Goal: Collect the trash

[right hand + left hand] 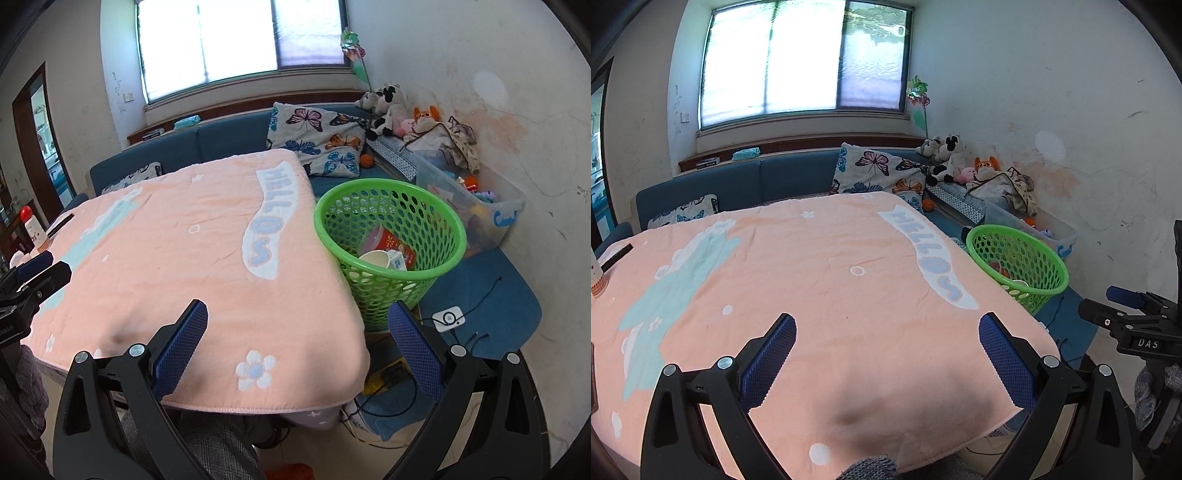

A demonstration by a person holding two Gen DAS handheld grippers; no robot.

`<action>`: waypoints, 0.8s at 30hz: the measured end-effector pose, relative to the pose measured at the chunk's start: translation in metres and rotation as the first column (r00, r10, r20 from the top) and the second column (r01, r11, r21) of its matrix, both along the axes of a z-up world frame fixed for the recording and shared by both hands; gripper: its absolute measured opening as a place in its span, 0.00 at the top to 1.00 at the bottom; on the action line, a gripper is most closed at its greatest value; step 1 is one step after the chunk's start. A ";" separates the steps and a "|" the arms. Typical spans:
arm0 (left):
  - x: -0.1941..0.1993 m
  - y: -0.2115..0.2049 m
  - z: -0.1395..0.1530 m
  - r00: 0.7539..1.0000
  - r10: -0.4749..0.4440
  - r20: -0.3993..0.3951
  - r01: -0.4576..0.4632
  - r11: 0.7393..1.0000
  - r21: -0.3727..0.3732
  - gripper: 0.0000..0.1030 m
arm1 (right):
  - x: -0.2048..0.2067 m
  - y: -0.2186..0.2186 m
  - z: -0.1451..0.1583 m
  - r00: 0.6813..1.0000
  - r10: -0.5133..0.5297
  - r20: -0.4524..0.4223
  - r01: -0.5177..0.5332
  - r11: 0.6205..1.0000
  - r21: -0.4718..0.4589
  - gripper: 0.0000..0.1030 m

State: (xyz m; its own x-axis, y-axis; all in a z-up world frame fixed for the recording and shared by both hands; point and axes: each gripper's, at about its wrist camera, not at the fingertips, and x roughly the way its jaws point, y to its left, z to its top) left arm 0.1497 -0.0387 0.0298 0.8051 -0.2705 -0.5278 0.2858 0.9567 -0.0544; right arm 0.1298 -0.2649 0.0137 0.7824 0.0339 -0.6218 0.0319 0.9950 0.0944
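A green mesh basket point(439, 269) stands on the floor by the table's right side, also in the left wrist view as the basket point(1043, 284). Inside lie a red carton point(388, 242), a white cup point(375, 258) and a small white-blue box point(398, 260). The table is covered by a pink "HELLO" towel point(820, 280) point(177, 266) with no loose trash showing on it. My left gripper point(886, 325) hangs open over the towel's near part, nothing between its fingers. My right gripper point(297, 314) is open above the table's near right corner, holding nothing.
A blue sofa point(738, 184) with butterfly pillows point(321, 136) runs behind the table. Stuffed toys point(391, 107) and a clear storage bin point(506, 214) sit along the right wall. A white bottle with a red cap point(31, 229) stands at the table's left. Cables and a white device point(448, 317) lie on the floor.
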 end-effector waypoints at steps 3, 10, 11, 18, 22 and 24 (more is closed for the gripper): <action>-0.003 0.002 -0.001 1.000 0.005 -0.001 -0.005 1.000 0.000 0.07 | -0.002 0.003 0.000 1.000 0.006 0.003 -0.006 1.000 -0.001 0.06; -0.005 0.006 -0.002 1.000 0.011 -0.003 -0.011 1.000 -0.008 0.07 | -0.005 0.007 0.000 1.000 0.018 0.006 -0.018 1.000 -0.004 0.06; -0.006 0.007 -0.002 1.000 0.011 -0.004 -0.011 1.000 -0.009 0.07 | -0.005 0.008 0.000 1.000 0.019 0.007 -0.019 1.000 -0.002 0.05; -0.008 0.007 -0.003 1.000 0.013 -0.006 -0.013 1.000 -0.010 0.07 | -0.007 0.010 0.001 1.000 0.023 0.008 -0.023 1.000 -0.002 0.05; -0.010 0.008 -0.003 1.000 0.015 -0.009 -0.015 1.000 -0.011 0.07 | -0.007 0.012 0.001 1.000 0.026 0.008 -0.026 1.000 -0.003 0.05; -0.011 0.009 -0.003 1.000 0.015 -0.011 -0.015 1.000 -0.012 0.07 | -0.008 0.012 0.001 1.000 0.027 0.008 -0.026 1.000 -0.001 0.05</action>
State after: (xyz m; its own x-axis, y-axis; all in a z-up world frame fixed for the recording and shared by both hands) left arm 0.1388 -0.0301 0.0263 0.8033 -0.2653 -0.5332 0.2711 0.9601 -0.0694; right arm 0.1218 -0.2532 0.0143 0.7860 0.0540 -0.6158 0.0048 0.9956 0.0934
